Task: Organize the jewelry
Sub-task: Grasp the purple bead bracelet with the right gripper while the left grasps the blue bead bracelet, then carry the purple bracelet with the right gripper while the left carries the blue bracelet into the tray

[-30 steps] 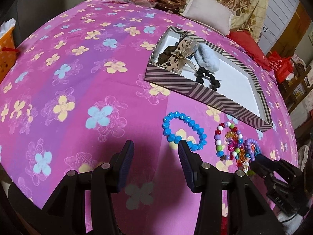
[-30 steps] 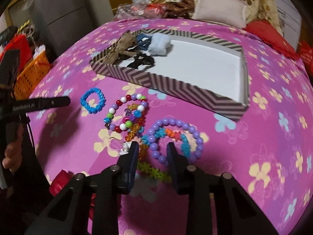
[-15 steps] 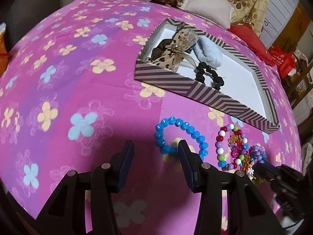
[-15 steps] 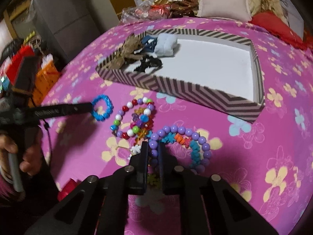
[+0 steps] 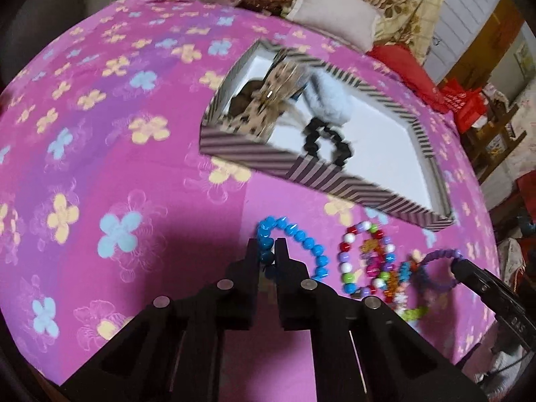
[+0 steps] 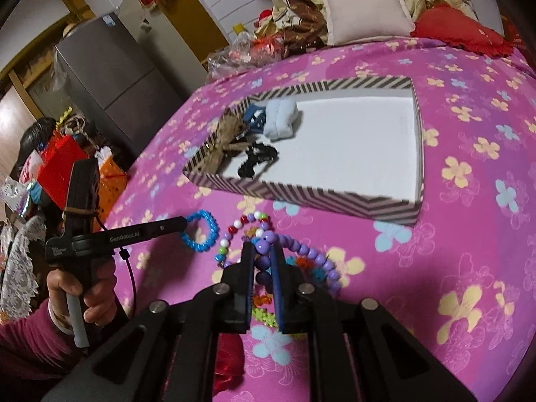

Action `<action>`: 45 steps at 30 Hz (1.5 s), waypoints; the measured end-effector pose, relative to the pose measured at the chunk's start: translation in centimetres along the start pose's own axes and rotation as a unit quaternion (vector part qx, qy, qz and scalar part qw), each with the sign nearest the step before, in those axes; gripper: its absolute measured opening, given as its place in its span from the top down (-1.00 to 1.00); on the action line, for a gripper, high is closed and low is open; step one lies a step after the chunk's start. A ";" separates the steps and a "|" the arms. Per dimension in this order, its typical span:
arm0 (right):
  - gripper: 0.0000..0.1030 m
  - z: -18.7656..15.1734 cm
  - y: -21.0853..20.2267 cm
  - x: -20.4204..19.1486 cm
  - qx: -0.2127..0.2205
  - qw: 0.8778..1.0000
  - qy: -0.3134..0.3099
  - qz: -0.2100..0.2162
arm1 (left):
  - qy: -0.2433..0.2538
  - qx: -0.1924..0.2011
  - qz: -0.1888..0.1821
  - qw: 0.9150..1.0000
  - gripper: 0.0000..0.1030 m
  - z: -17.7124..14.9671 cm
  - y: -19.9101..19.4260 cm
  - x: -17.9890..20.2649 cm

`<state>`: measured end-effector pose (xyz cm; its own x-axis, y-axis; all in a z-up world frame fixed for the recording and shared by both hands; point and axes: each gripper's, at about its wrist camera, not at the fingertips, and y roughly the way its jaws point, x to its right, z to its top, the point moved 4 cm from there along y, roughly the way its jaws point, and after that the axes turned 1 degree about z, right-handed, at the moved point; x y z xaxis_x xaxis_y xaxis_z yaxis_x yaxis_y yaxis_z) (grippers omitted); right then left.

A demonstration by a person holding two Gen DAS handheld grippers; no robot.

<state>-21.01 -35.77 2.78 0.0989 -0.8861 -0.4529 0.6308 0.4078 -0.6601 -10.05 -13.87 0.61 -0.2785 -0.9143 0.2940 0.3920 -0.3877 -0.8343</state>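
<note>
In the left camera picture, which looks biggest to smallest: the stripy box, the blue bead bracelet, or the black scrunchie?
1. Striped cardboard box, clearly biggest.
2. Blue bead bracelet and black scrunchie look alike; the bracelet is nearer, so I can't rank them.

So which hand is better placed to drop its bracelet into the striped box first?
Probably the right. The right gripper is shut on the purple bracelet, part already raised, facing the striped box's bare white half. The left gripper has only just clamped the blue bracelet, which lies flat.
</note>
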 end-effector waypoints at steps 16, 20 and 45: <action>0.81 4.2 -2.6 -0.3 0.056 0.998 0.006 0.005 | 0.060 0.050 -0.024 0.997 0.90 3.6 -5.3 4.9; 0.81 5.6 -3.0 0.4 0.069 0.998 0.009 -0.004 | 0.075 0.064 -0.027 0.995 0.90 5.2 -5.9 6.7; 0.81 14.6 9.1 8.8 -0.010 0.995 0.083 -0.049 | 0.093 -0.011 0.055 0.994 0.89 11.2 8.9 9.1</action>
<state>-3.19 -43.07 1.54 -0.0923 -0.8742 -0.4767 0.6152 0.3264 -0.7177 0.77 -27.02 1.08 -0.3934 -0.9128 0.1095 0.4113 -0.2813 -0.8670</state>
